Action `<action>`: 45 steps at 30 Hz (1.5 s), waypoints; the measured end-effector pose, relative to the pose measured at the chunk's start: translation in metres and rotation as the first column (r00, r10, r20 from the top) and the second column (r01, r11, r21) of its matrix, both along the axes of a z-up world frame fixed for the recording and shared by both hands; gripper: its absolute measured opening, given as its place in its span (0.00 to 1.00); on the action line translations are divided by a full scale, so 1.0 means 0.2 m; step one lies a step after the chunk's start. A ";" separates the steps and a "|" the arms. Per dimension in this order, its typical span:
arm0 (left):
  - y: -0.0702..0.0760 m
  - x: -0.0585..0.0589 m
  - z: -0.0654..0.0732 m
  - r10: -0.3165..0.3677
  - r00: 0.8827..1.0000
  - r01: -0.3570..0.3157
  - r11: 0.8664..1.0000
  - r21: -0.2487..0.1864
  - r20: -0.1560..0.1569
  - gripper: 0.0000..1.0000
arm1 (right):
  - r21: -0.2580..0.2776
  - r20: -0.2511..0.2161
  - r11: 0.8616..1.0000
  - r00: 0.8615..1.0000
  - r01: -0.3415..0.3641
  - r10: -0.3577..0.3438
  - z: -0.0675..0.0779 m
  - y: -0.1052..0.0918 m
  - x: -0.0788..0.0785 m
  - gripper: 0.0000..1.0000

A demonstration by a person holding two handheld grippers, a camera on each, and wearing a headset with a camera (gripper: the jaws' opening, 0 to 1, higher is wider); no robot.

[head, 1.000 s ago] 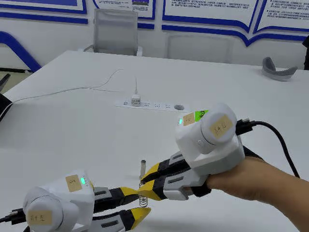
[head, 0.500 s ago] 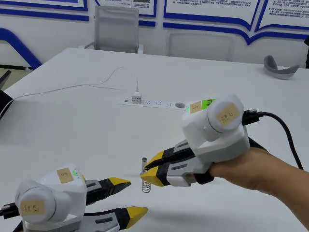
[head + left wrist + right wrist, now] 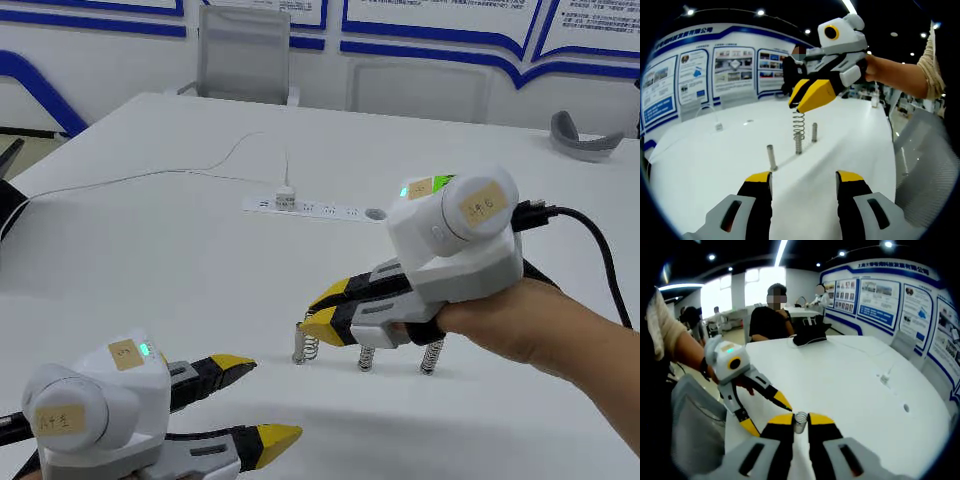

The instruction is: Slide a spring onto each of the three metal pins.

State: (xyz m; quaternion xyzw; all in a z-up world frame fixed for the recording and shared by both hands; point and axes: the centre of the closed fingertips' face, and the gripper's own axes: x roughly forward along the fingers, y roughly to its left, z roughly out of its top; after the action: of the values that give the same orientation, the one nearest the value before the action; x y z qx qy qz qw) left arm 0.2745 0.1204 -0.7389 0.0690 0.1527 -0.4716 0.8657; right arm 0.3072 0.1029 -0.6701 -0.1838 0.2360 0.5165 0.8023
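Three short metal pins stand in a row on the white table (image 3: 150, 260): a left pin (image 3: 298, 342), a middle pin (image 3: 366, 357) and a right pin (image 3: 432, 355). My right gripper (image 3: 311, 319) is shut on the top of a steel spring (image 3: 311, 347), which hangs upright close beside the left pin. Whether its coils are over a pin I cannot tell. In the left gripper view the spring (image 3: 799, 125) lines up with the middle pin (image 3: 798, 145) under the right gripper (image 3: 799, 107). My left gripper (image 3: 272, 398) is open and holds nothing, lower left of the pins.
A white power strip (image 3: 315, 211) with a thin cable lies farther back on the table. A grey chair (image 3: 240, 55) stands behind the far edge. A grey curved object (image 3: 585, 135) rests at the back right. People (image 3: 772, 315) sit at a distant table.
The left gripper has drawn back from the spring, toward the lower left, with its jaws wider apart. The right gripper has carried the spring up beside the left pin. The head camera shifted.
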 end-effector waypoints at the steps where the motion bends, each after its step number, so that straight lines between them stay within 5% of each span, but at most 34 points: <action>1: 0.00 0.00 0.00 0.002 1.000 -0.002 1.000 -0.001 -0.001 0.53 | 0.002 0.004 1.000 1.000 0.009 -0.009 0.00 0.00 0.02 0.11; 20: 0.01 0.00 -0.01 0.007 1.000 -0.007 1.000 -0.001 -0.010 0.56 | 0.039 0.058 0.993 0.991 0.115 -0.117 0.00 -0.02 0.24 0.11; 45: 0.03 0.00 -0.04 0.010 1.000 -0.010 1.000 0.001 -0.030 0.56 | 0.005 0.022 0.991 0.991 0.130 -0.130 -0.15 0.02 0.29 0.12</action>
State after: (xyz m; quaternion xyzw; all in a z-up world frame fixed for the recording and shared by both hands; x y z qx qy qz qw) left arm 0.2743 0.1264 -0.7462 0.0616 0.1660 -0.4683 0.8656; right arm 0.3660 0.1066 -0.6998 -0.1723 0.2375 0.4613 0.8373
